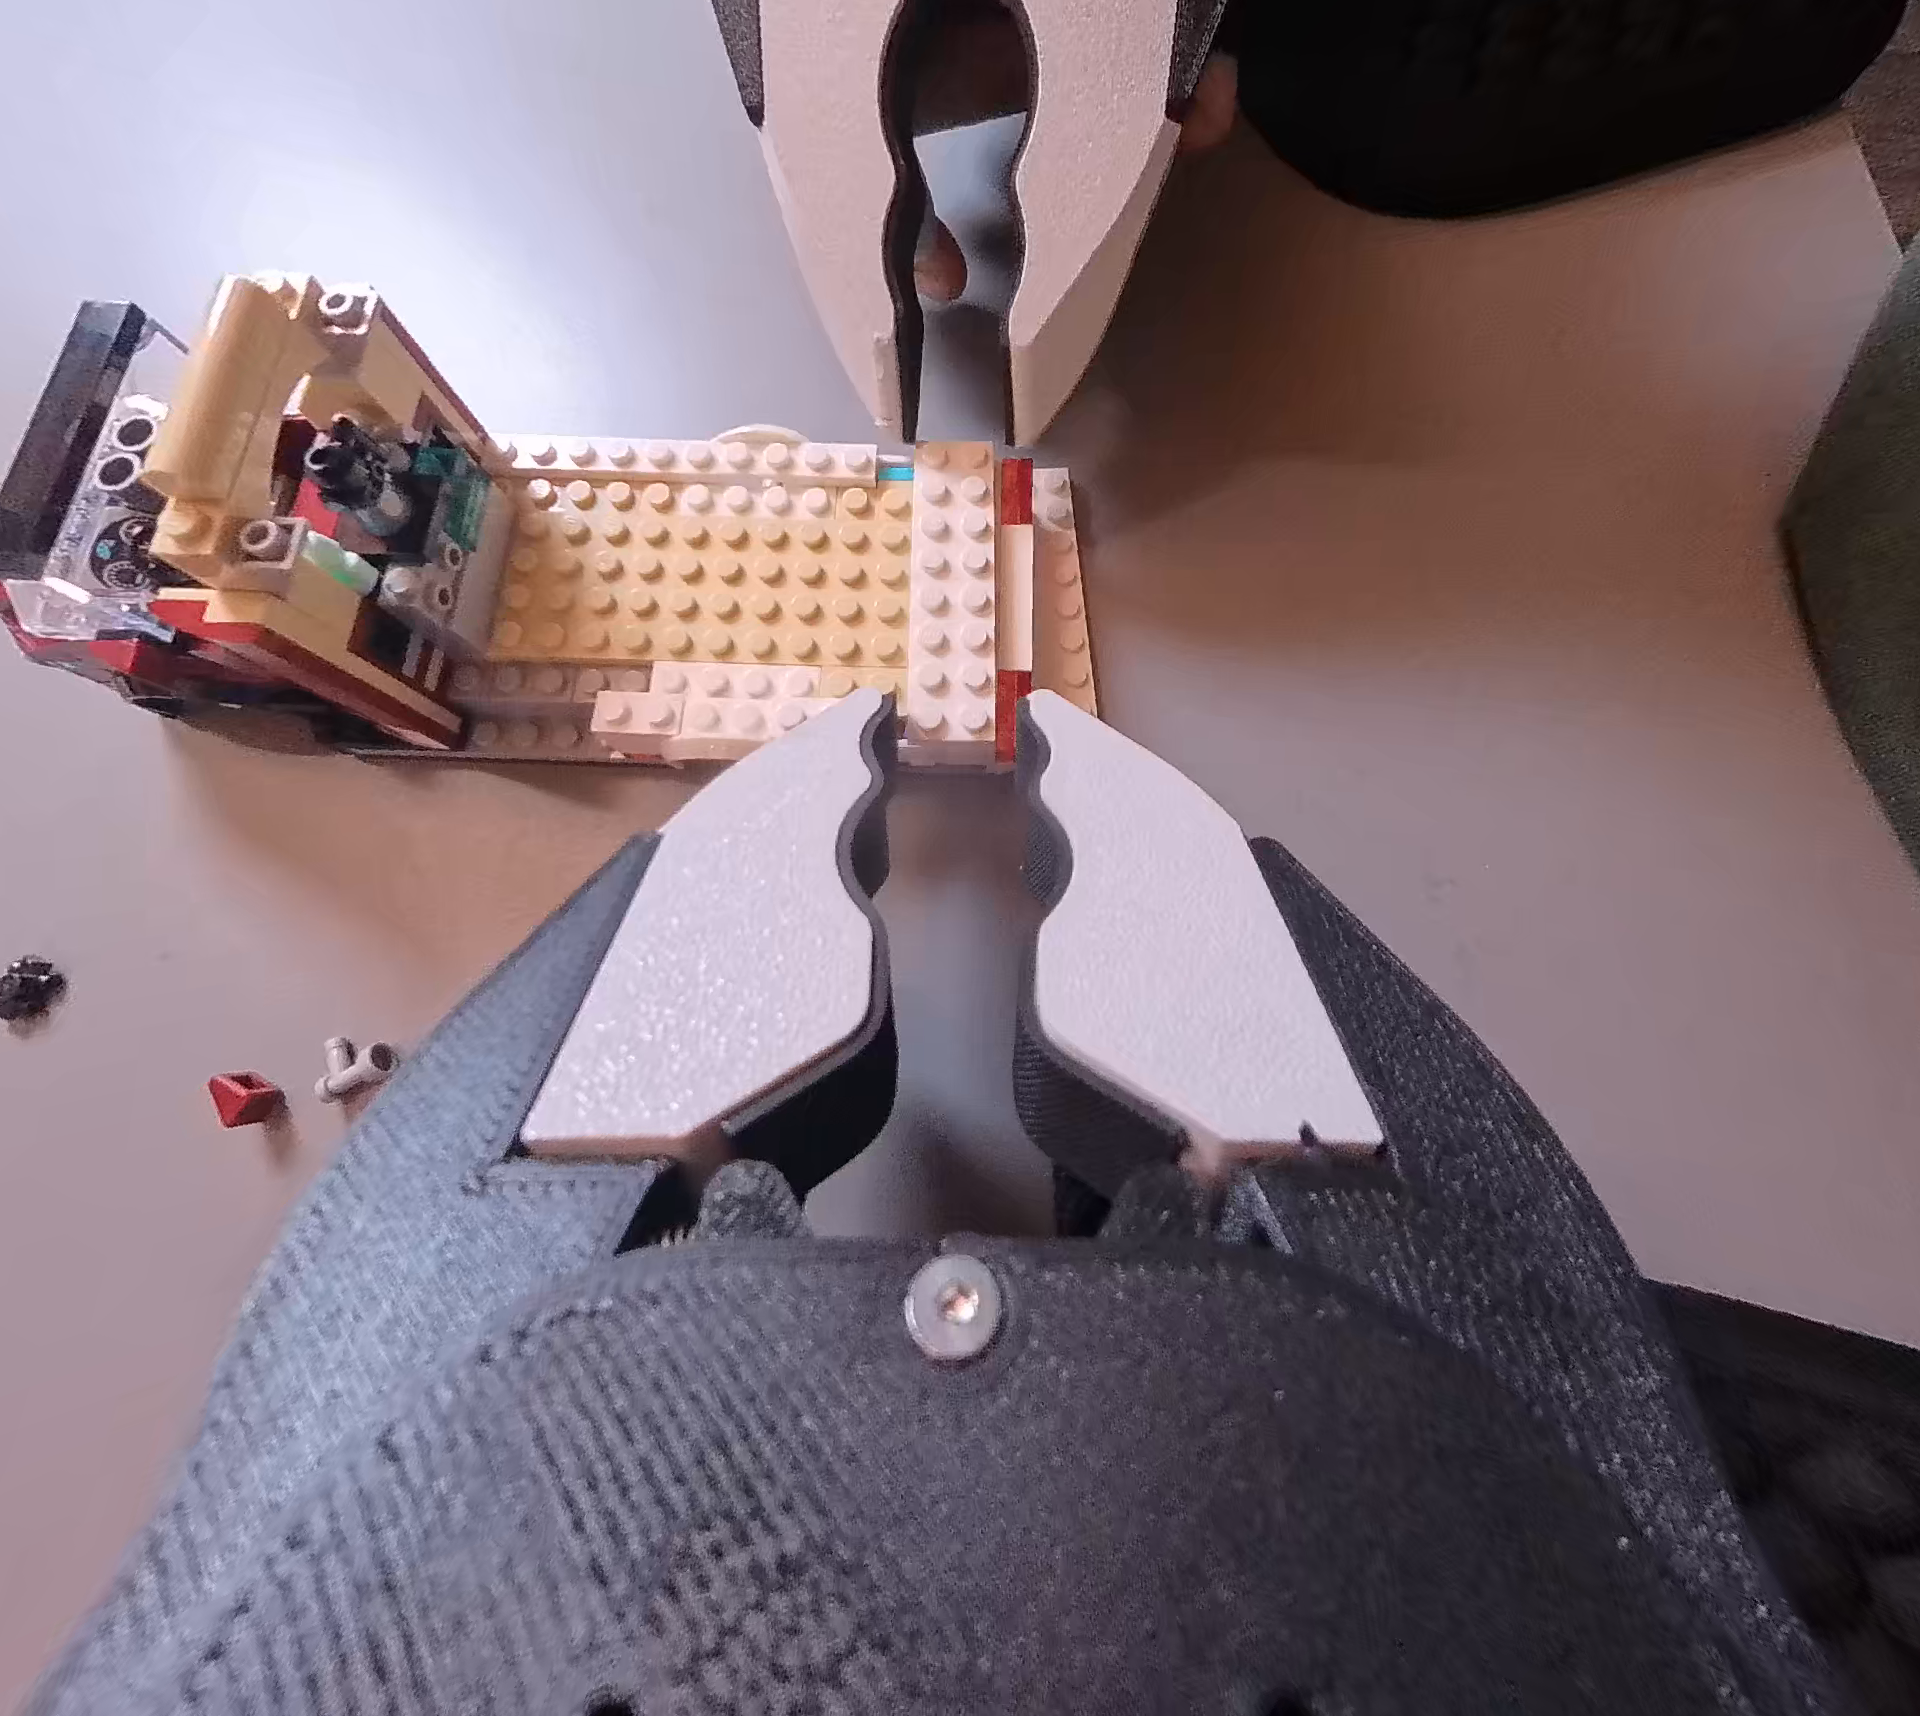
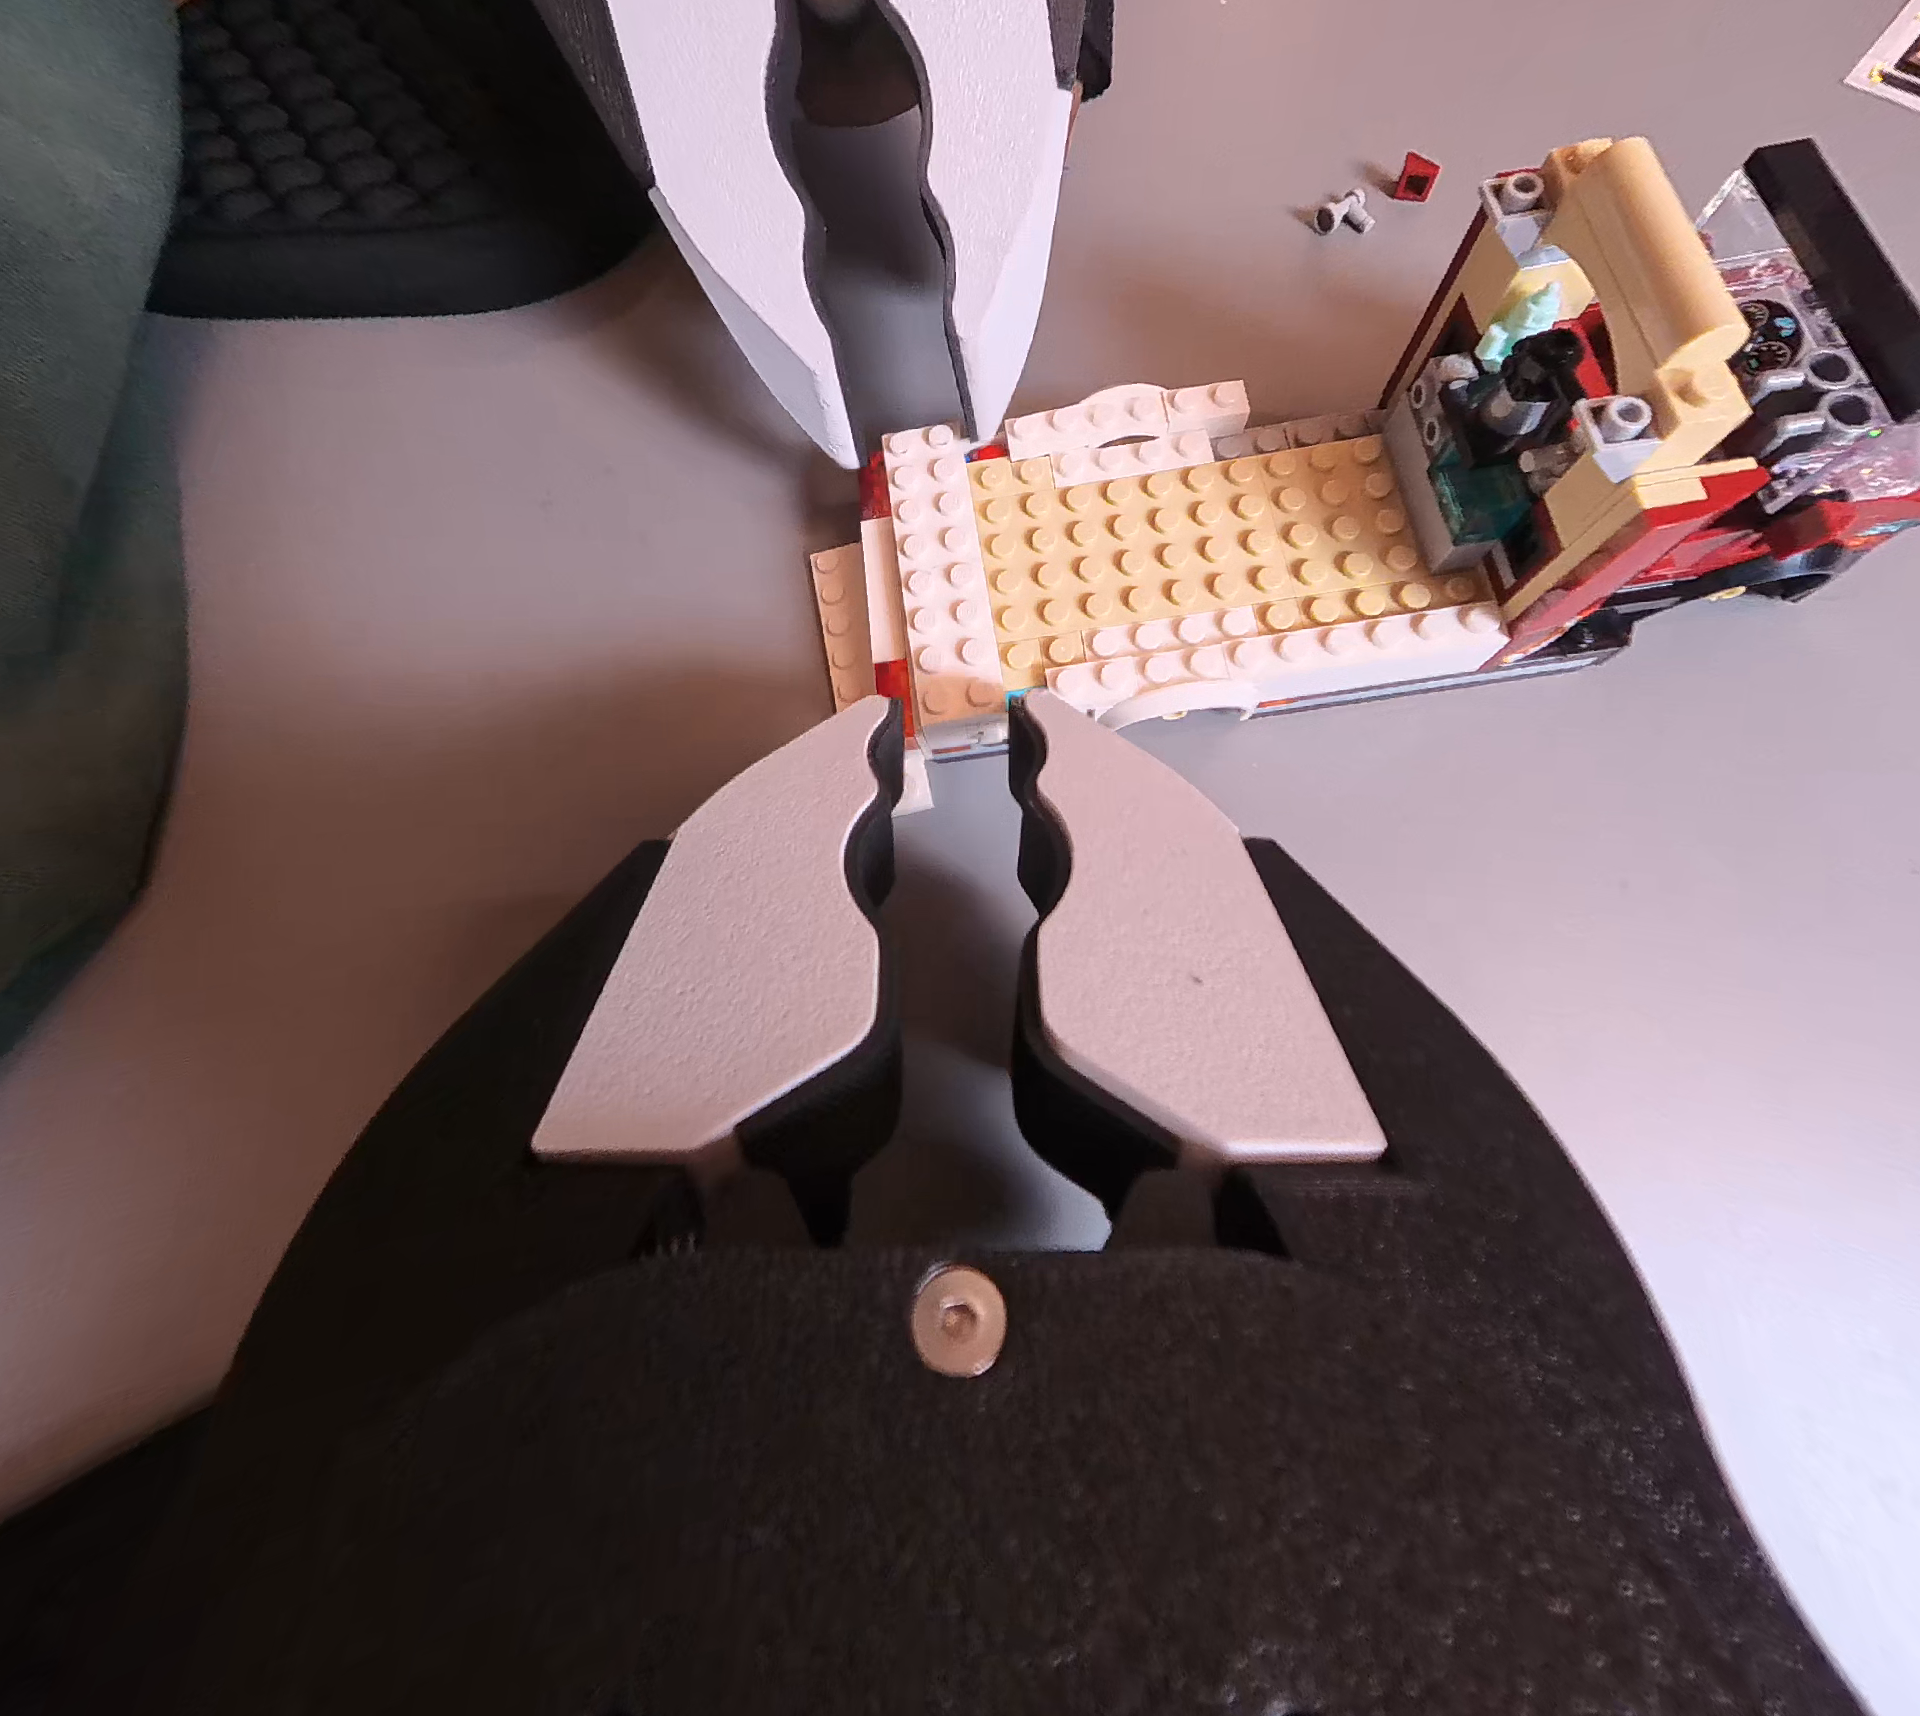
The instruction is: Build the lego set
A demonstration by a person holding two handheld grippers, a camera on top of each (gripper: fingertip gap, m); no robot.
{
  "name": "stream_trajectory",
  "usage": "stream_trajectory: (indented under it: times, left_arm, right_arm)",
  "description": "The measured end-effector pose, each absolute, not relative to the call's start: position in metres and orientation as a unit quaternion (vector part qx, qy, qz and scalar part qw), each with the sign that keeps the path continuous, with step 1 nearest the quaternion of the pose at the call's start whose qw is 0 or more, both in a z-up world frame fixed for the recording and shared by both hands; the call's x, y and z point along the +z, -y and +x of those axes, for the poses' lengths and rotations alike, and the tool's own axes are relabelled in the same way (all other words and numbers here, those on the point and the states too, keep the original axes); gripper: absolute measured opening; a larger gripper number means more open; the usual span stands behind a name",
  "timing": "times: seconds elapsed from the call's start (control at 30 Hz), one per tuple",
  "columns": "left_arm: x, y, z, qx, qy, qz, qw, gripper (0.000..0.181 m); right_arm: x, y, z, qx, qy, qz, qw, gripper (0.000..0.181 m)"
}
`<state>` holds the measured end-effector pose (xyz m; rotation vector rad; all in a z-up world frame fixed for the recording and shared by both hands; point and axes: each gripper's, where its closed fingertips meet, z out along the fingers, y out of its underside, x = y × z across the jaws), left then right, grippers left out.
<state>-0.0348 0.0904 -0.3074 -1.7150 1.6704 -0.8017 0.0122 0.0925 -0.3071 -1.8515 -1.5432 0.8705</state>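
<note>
My left gripper (image 1: 958, 710) pinches the white strip (image 1: 948, 586) at the lego truck's (image 1: 727, 586) rear end; my right gripper (image 2: 951, 710) clamps its opposite end. Truck sits on the grey table (image 1: 416, 160), loose bits (image 1: 312, 1084) near left.

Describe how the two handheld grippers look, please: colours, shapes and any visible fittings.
Both look alike. The left gripper and the right gripper each have a black body with a woven, printed-looking texture, a silver screw at the centre, and two pale grey, finely grained fingers that taper to the tips. The inner edges are wavy and lined with dark pads. No cables or sleeves show.
</note>
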Motion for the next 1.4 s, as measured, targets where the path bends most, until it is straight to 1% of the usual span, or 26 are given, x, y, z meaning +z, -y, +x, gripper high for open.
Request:
stream_trajectory:
  times: [0.13, 0.5, 0.8, 0.97, 1.2, 1.4]
  left_arm:
    - [-0.31, -0.09, -0.034, -0.298, -0.633, -0.647, 0.303, 0.016]
    - [-0.311, -0.086, -0.034, -0.298, -0.639, -0.643, 0.298, 0.017]
    - [-0.309, -0.086, -0.036, -0.295, -0.642, -0.642, 0.297, 0.018]
    - [-0.304, -0.085, -0.034, -0.295, -0.643, -0.636, 0.309, 0.018]
    - [-0.309, -0.085, -0.034, -0.289, -0.646, -0.637, 0.305, 0.016]
    - [-0.309, -0.085, -0.034, -0.29, -0.648, -0.636, 0.303, 0.017]
  right_arm:
    - [-0.31, -0.09, 0.011, 0.327, 0.581, -0.691, 0.281, 0.016]
    - [-0.31, -0.088, 0.011, 0.323, 0.586, -0.689, 0.278, 0.017]
    - [-0.308, -0.088, 0.013, 0.323, 0.588, -0.687, 0.28, 0.021]
    - [-0.303, -0.089, 0.01, 0.318, 0.591, -0.68, 0.295, 0.02]
    - [-0.311, -0.088, 0.009, 0.304, 0.597, -0.684, 0.288, 0.017]
    - [-0.3, -0.089, 0.007, 0.308, 0.592, -0.68, 0.305, 0.018]
